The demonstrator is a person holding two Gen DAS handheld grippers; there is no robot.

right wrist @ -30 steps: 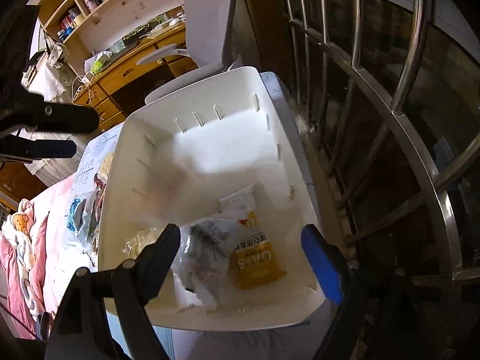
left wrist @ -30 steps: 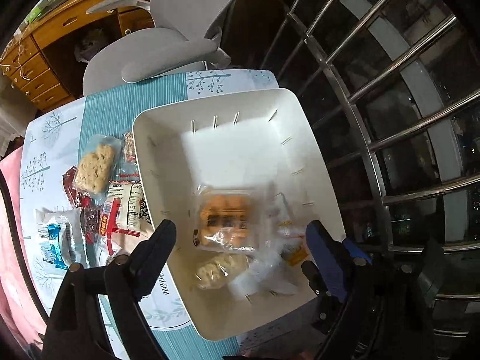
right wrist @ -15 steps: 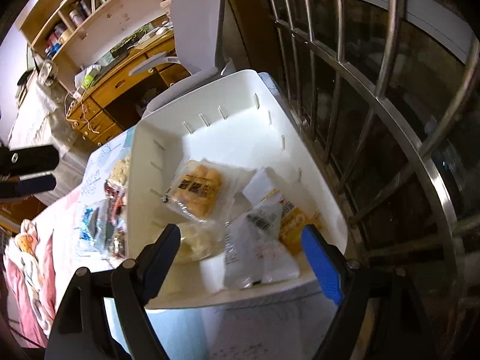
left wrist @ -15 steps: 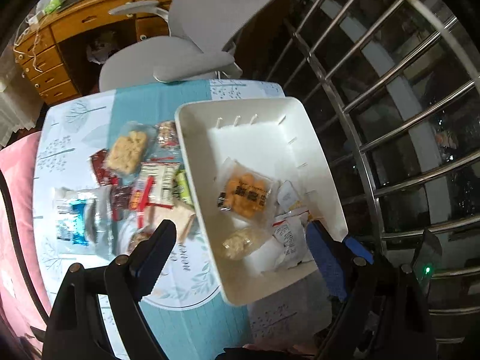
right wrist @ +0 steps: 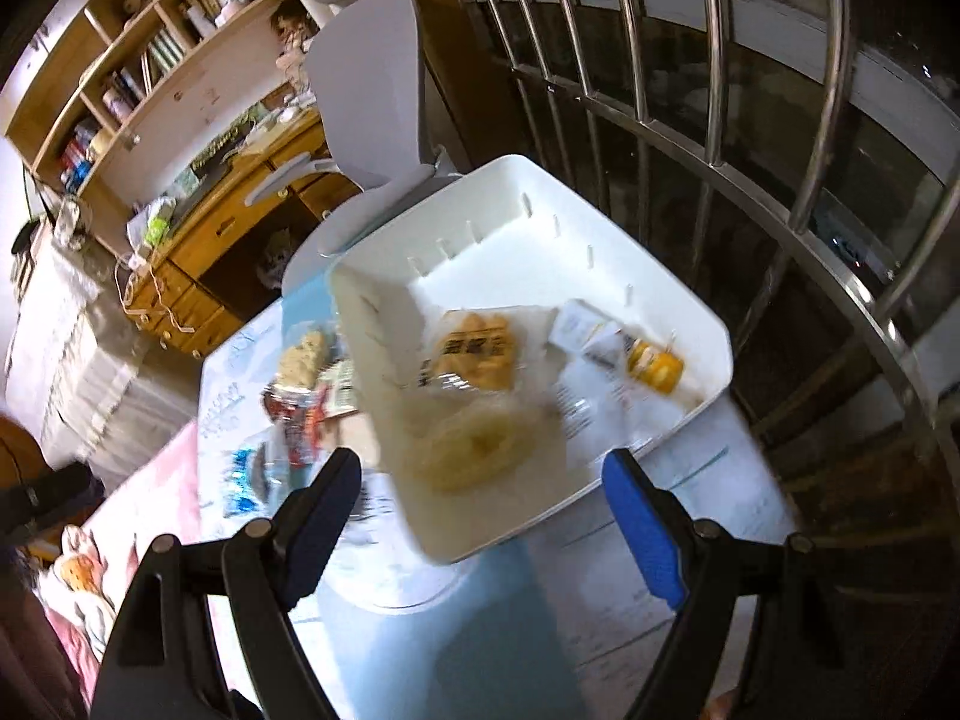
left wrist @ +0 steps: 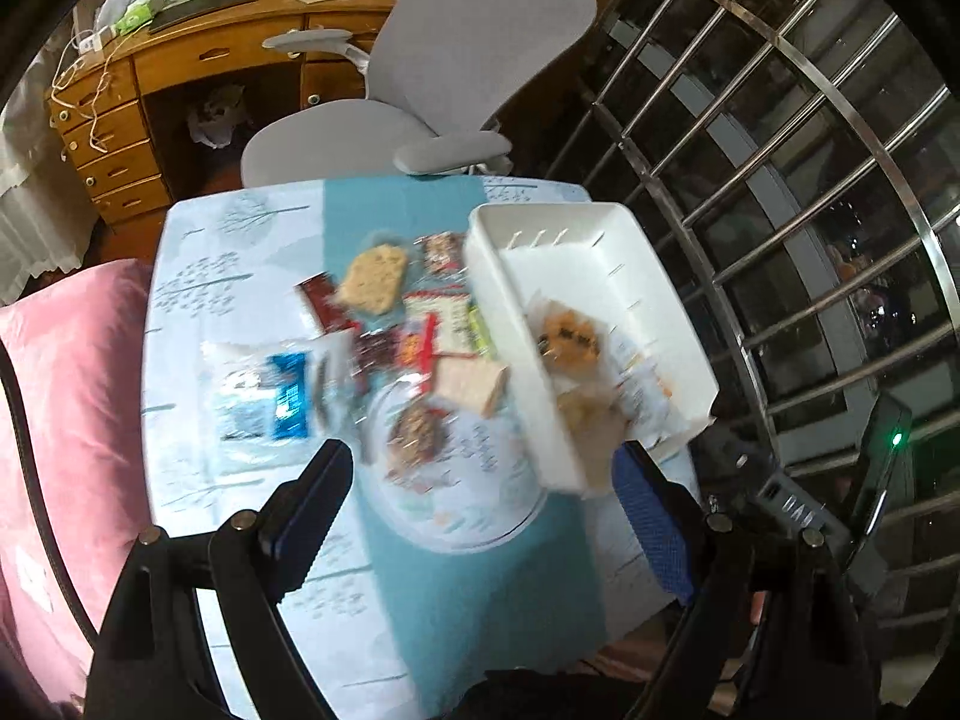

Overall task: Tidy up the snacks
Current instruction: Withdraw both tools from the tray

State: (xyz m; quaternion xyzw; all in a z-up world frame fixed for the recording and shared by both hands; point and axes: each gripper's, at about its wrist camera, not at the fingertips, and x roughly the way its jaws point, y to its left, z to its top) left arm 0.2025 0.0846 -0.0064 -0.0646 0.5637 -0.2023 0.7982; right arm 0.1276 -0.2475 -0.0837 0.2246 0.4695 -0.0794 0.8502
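1. We hold our left gripper above the table. Its jaws are wide apart, with nothing in them.
2. Our right gripper is spread wide too, and it is empty.
3. The white bin sits on the table, on the side by the metal window bars.
4. Inside the bin lie an orange cookie pack and more bags.
5. Just left of the bin, more snacks wait in a heap on the cloth.
6. A blue packet lies farthest from the bin.

Matt white plastic tray, glossy snack wrappers, polished metal railing
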